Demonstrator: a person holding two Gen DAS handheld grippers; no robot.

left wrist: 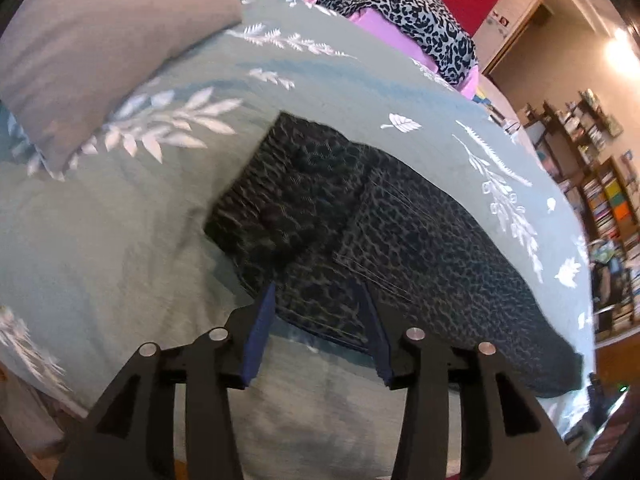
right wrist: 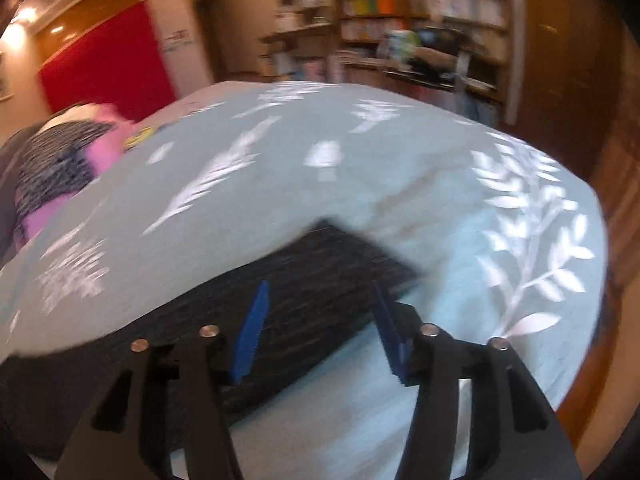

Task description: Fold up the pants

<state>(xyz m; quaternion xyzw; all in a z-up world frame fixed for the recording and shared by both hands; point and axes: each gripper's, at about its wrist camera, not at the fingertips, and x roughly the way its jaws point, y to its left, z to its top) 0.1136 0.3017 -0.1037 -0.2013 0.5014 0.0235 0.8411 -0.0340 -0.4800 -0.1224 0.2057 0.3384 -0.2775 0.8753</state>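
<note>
Dark leopard-print pants (left wrist: 360, 232) lie flat on a teal leaf-print bedspread (left wrist: 120, 240), waistband toward the upper left and legs running right. My left gripper (left wrist: 318, 292) is open and empty, its blue pads just over the pants' near edge by the waist. In the right wrist view the pants' leg end (right wrist: 312, 280) shows as a dark blurred strip. My right gripper (right wrist: 320, 292) is open and empty, hovering over that leg end.
A grey pillow (left wrist: 100, 52) lies at the bed's upper left. A pile of leopard and pink clothes (left wrist: 400, 12) sits at the far side. Bookshelves (right wrist: 420, 12) stand beyond the bed. The bed's edge (right wrist: 592, 280) drops off at the right.
</note>
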